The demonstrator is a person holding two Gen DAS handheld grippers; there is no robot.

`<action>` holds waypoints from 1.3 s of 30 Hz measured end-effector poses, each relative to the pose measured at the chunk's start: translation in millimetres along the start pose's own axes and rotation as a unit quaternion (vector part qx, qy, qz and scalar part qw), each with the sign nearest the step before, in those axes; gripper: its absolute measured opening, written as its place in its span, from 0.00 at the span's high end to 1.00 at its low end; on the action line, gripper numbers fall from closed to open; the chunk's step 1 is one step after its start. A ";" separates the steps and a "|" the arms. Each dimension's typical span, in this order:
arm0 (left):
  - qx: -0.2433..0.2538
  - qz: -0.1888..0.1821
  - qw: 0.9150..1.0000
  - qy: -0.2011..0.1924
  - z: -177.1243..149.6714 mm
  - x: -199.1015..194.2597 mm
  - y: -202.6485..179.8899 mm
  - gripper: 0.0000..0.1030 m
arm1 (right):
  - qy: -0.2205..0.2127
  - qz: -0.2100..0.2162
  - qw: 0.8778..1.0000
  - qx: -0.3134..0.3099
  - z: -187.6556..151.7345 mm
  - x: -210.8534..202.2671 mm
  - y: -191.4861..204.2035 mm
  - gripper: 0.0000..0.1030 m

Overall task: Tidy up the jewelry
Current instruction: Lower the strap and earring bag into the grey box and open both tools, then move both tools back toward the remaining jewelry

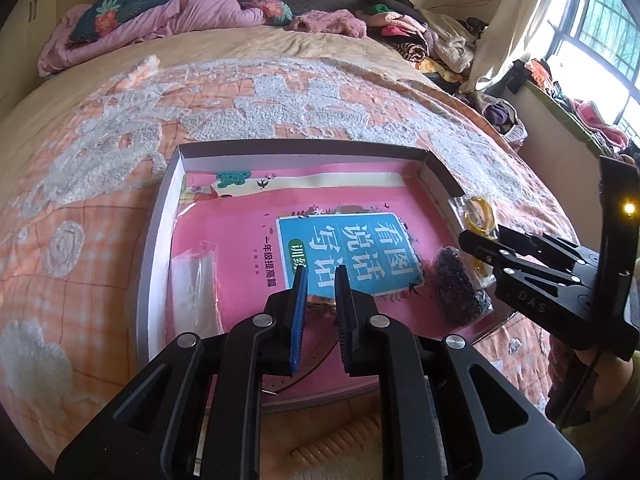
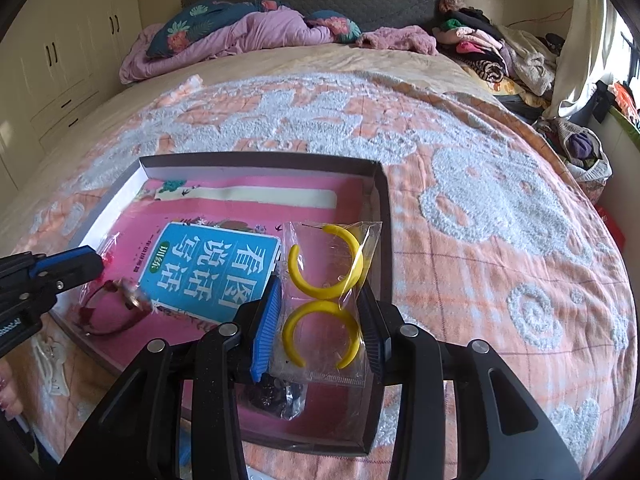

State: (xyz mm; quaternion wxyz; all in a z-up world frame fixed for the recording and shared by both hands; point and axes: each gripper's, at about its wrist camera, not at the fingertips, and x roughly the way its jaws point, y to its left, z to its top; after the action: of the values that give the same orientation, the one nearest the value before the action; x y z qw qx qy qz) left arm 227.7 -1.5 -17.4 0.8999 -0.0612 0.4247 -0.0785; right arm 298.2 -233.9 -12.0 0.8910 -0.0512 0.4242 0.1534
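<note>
A shallow box [image 1: 160, 216] [image 2: 378, 200] lies on the bed with a pink book [image 1: 344, 252] [image 2: 208, 268] inside. My right gripper [image 2: 320, 320] [image 1: 480, 248] is shut on a clear bag of yellow hoop earrings [image 2: 324, 292] [image 1: 478, 212] and holds it over the box's right side. A bag of dark beads [image 1: 460, 288] [image 2: 276, 396] lies in the box beneath it. My left gripper [image 1: 322, 300] [image 2: 80, 264] is open and empty over the book. A clear packet [image 1: 196, 284] and a red bracelet bag [image 2: 112, 304] lie at the box's left.
The box sits on an orange and white bedspread [image 2: 480, 200]. Pink bedding and pillows [image 2: 224, 36] lie at the head of the bed. Piled clothes [image 2: 492, 56] line the right side near a window [image 1: 600, 40].
</note>
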 end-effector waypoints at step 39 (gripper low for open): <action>-0.029 0.024 0.996 -0.077 -5.9 -102.1 -2.7 0.13 | -0.139 0.030 0.989 0.042 -13.1 -159.8 -8.7 0.06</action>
State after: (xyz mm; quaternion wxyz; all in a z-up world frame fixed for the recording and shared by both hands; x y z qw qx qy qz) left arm 158.8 15.4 56.4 0.9293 -0.0831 0.3577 -0.0390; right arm 196.4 -281.7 102.6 0.9378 0.0214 0.3032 0.1679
